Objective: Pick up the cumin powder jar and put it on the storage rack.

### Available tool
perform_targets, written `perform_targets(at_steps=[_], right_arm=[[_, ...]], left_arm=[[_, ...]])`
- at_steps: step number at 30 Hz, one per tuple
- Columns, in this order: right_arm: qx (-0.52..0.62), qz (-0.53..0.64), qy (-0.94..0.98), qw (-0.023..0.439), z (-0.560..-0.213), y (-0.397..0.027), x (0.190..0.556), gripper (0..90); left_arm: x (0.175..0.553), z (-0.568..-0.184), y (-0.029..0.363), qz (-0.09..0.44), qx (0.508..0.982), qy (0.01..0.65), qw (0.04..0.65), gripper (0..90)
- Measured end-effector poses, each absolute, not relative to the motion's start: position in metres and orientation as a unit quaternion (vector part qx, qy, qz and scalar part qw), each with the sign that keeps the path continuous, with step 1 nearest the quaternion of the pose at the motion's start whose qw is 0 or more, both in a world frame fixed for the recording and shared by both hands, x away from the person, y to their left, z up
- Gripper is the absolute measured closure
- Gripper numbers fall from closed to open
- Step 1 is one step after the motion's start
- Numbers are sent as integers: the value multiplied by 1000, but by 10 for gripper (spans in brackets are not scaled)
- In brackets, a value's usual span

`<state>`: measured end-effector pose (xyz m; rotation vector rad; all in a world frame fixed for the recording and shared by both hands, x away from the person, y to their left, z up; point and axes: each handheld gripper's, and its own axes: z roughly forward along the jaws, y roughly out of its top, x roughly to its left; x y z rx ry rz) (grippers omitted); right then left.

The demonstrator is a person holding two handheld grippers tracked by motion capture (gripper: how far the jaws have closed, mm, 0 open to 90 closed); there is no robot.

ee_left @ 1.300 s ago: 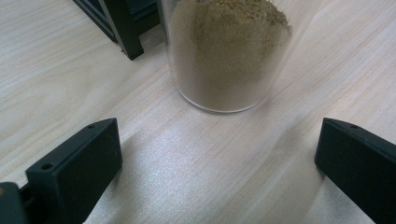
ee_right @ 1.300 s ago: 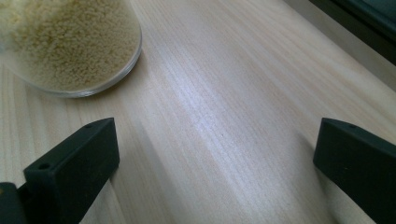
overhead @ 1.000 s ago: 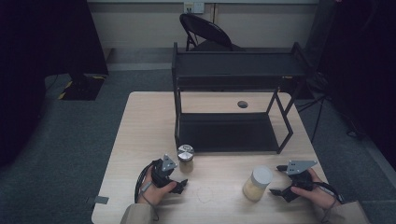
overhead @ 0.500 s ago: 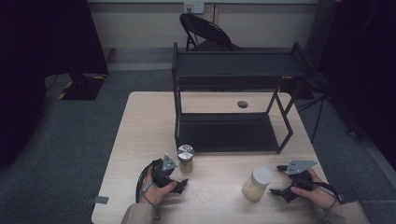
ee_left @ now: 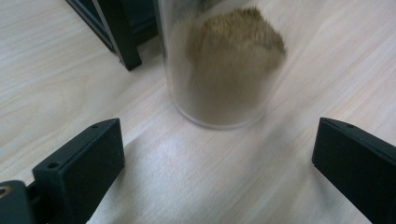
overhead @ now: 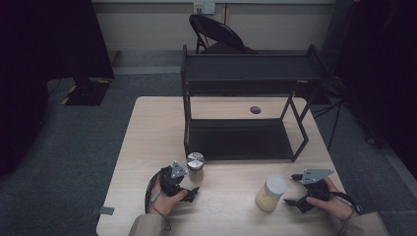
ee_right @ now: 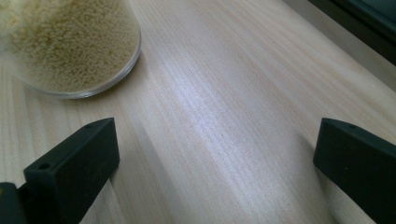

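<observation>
- Left gripper (overhead: 193, 194) sits low and left of centre in the high view, jaws wide apart and just lately easing inward, nothing between them
- Small jar of brown powder (overhead: 195, 166), silver lid, stands upright just above that gripper in the frame; in the left gripper view it rises at upper centre (ee_left: 223, 65), ahead of the jaws and untouched
- Right gripper (overhead: 293, 189) lies at lower right of the high view, jaws spread, holding nothing
- Jar of pale grains (overhead: 271, 193), white lid, stands just left of it; upper left corner in the right gripper view (ee_right: 70, 44)
- Black shelf rack (overhead: 246, 73) fills the middle of the wooden table (overhead: 157, 128)
</observation>
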<state>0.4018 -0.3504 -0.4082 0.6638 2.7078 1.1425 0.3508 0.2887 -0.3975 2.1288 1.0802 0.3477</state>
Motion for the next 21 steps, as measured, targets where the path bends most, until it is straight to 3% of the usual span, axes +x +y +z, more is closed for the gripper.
perform_targets(at_steps=[21], right_arm=[[220, 378, 897, 64, -408, -350, 402, 0]], left_arm=[[357, -401, 284, 155, 809, 415, 386, 18]])
